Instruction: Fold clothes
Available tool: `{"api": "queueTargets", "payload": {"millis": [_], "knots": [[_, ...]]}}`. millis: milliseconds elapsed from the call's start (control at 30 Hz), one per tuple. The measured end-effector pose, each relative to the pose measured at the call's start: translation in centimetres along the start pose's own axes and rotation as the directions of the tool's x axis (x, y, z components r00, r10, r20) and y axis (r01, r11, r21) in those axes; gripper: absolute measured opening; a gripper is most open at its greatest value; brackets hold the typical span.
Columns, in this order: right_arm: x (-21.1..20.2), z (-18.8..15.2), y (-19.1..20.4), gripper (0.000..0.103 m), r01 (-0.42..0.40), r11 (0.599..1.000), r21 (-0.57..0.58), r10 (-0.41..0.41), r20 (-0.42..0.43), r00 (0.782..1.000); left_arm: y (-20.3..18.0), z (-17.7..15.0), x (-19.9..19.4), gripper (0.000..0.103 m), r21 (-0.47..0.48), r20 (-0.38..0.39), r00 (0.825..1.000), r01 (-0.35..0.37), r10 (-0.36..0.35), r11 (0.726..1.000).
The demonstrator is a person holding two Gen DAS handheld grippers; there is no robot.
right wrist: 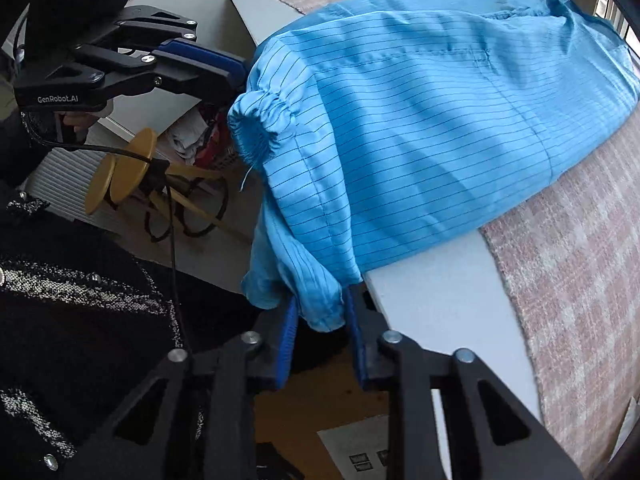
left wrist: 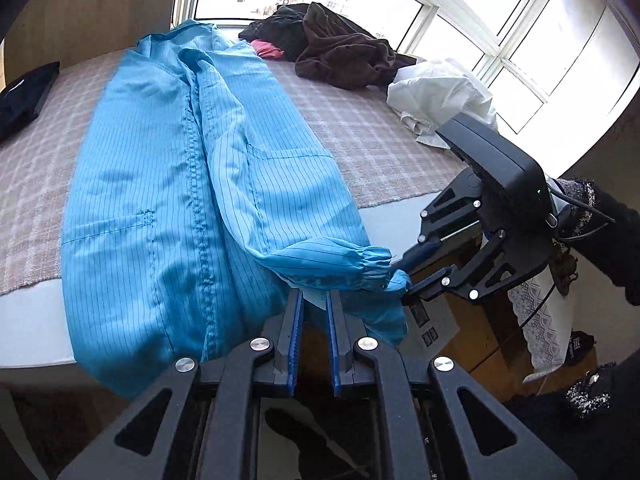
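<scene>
The left gripper (left wrist: 314,300) has its fingers (left wrist: 295,320) narrowly parted at the hem of the blue striped coat (left wrist: 168,184), which lies along a checked blanket (left wrist: 360,136) on a white table (left wrist: 24,328) by windows (left wrist: 520,20), dark clothes (left wrist: 340,52) and a white garment (left wrist: 440,92) heaped behind. From the right wrist, the right gripper (right wrist: 322,320) stands narrowly open around a hanging coat corner; a basket (right wrist: 216,148) below holds unclear items.
</scene>
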State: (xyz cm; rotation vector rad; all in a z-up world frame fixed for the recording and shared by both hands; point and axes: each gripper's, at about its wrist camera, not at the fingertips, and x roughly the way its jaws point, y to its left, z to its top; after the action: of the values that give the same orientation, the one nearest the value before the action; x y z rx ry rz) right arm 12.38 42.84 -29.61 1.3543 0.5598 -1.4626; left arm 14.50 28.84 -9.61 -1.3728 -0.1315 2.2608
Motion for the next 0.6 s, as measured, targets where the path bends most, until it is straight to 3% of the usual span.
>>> {"api": "queueTargets", "payload": {"millis": [233, 400, 467, 533, 600], "knots": [[-0.9, 0.4, 3.1, 0.013, -0.009, 0.998, 0.066, 0.010, -0.027, 1.000, 1.2, -1.5, -0.5, 0.010, -0.039, 0.009, 1.000, -0.013, 0.013, 0.999], [-1.4, 2.1, 5.1, 0.013, -0.129, 0.968, 0.214, 0.124, 0.036, 0.992, 2.5, -3.0, -2.0, 0.012, -0.079, 0.048, 0.998, -0.032, 0.036, 0.996], [-0.3, 3.4, 5.5, 0.026, -0.250, 0.922, 0.296, 0.231, 0.098, 0.968, 3.4, -4.1, -2.9, 0.012, -0.113, 0.064, 0.997, -0.046, 0.054, 0.993], [2.2, 4.6, 5.9, 0.037, -0.359, 0.860, 0.363, 0.356, 0.076, 0.931, 4.6, -5.6, -3.8, 0.013, -0.160, 0.072, 0.994, -0.068, 0.080, 0.985], [2.5, 4.1, 6.6, 0.037, -0.380, 0.848, 0.370, 0.384, 0.068, 0.921, 5.7, -7.0, -4.6, 0.013, -0.208, 0.077, 0.992, -0.084, 0.102, 0.974]]}}
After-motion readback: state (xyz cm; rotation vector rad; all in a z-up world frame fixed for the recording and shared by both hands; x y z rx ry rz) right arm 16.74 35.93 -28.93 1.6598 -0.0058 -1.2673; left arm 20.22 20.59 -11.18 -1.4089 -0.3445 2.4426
